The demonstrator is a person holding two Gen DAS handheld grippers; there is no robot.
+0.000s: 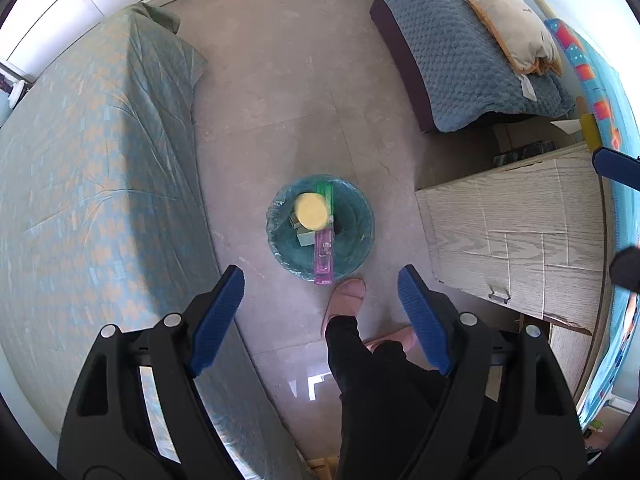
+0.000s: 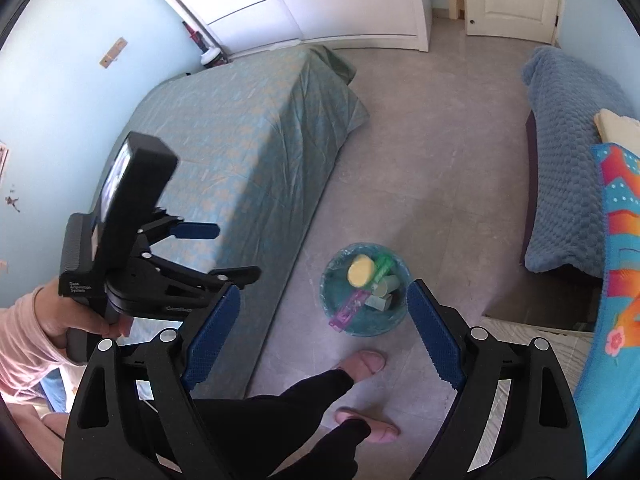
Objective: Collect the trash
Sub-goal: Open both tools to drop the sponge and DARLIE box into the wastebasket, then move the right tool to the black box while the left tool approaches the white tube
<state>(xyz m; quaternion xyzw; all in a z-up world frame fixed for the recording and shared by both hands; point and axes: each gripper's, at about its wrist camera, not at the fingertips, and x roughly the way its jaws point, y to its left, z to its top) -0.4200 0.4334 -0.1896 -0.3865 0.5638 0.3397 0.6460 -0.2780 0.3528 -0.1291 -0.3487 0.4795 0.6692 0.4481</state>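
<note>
A round bin with a blue liner [image 1: 358,240] stands on the floor below me; it also shows in the right wrist view [image 2: 332,304]. It holds a yellow round lid [image 1: 311,210], a green wrapper [image 1: 325,190], a purple package [image 1: 324,256] and small grey-green boxes [image 1: 306,236]. My left gripper [image 1: 320,312] is open and empty, high above the bin. My right gripper [image 2: 324,328] is open and empty, also high above the bin. The left gripper body [image 2: 160,272] shows in the right wrist view, held in a hand.
A bed with a green patterned sheet [image 1: 92,168] lies on the left. A bench with a blue blanket [image 1: 460,56] and a pillow [image 1: 512,24] stands at the right. A pale wooden cabinet [image 1: 520,232] is near right. My feet in pink slippers [image 1: 346,300] stand by the bin.
</note>
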